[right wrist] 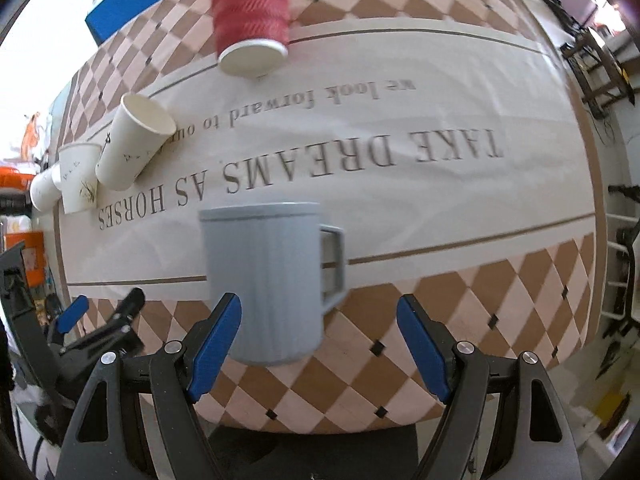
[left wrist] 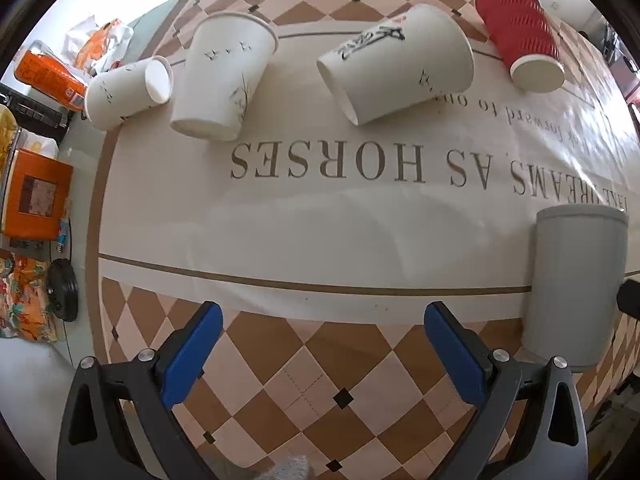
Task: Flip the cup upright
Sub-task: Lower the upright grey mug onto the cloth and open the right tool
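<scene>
Spread wide and gripping nothing at the right gripper (right wrist: 318, 304); likewise open and empty at the left gripper (left wrist: 323, 310), off to the left of the mug (right wrist: 268, 284). Standing on the table (right wrist: 440, 200) just ahead of the right fingers, nearer the left one, seemingly mouth down (blurred, so hard to confirm). Risky to close off-centre: likely to shove the mug sideways or tip it. Risky too to catch the handle (right wrist: 334, 264), jutting right of the mug, and twist the grip. Could slip mid-flip on that smooth ribbed wall. Beyond the mug, well apart: red cup (right wrist: 252, 20) and white cups (right wrist: 132, 144), lying over, probably out of reach of any swing.
</scene>
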Demonstrator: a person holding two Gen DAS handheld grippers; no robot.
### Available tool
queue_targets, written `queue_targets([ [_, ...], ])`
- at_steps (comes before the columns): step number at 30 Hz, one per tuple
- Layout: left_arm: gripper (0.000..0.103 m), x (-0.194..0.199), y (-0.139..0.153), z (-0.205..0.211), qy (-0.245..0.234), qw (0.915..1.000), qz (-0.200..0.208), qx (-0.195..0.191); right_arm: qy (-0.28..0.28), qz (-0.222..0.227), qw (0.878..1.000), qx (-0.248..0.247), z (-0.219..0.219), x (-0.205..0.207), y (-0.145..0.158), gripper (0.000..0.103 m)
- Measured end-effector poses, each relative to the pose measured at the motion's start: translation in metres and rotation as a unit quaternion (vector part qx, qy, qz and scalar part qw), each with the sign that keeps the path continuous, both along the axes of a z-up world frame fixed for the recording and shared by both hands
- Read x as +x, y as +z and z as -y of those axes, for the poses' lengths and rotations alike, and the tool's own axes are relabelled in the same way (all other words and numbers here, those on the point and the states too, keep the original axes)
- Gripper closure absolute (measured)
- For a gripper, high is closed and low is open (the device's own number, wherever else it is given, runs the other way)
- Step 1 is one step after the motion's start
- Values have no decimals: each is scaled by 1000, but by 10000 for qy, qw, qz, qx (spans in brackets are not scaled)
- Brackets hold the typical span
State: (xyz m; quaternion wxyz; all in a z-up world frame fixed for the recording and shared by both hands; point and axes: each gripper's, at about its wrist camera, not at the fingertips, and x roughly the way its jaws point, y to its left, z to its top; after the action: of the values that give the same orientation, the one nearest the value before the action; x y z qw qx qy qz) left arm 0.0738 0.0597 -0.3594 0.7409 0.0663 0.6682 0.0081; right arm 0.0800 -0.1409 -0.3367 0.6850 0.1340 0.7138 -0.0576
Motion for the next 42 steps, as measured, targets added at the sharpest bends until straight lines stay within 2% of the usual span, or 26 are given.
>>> queue_targets([
  [13, 0, -6, -20, -11, -9, 9999, -132, 3, 207, -393, 9978, 482, -20, 27, -37, 23],
  [15, 0, -7, -22, -11, 10, 9999, -166, 15, 230, -415, 9973, 558, -24, 28, -40, 25],
  [24, 0, -1, -26, -15, 129, 9999, -92, -44, 214, -318, 9966, 723, -18, 29, -48, 26],
  [29, 0, 2, -24, -18, 249, 9996, 106, -57, 17, 166, 9984, 542, 2, 23, -33, 26],
  [33, 0, 10, -26, -9, 268, 9994, -2, -204, -84, 794, 9964, 269, 18, 24, -13, 26],
  [37, 0, 19, -32, -3, 235, 9995, -8, -202, -116, 1549, 9879, -37, 26, 31, 0, 26],
  [42, 0, 31, -37, 3, 150, 9999, 62, -4, 45, 2360, 9703, -529, 20, 40, -4, 26],
])
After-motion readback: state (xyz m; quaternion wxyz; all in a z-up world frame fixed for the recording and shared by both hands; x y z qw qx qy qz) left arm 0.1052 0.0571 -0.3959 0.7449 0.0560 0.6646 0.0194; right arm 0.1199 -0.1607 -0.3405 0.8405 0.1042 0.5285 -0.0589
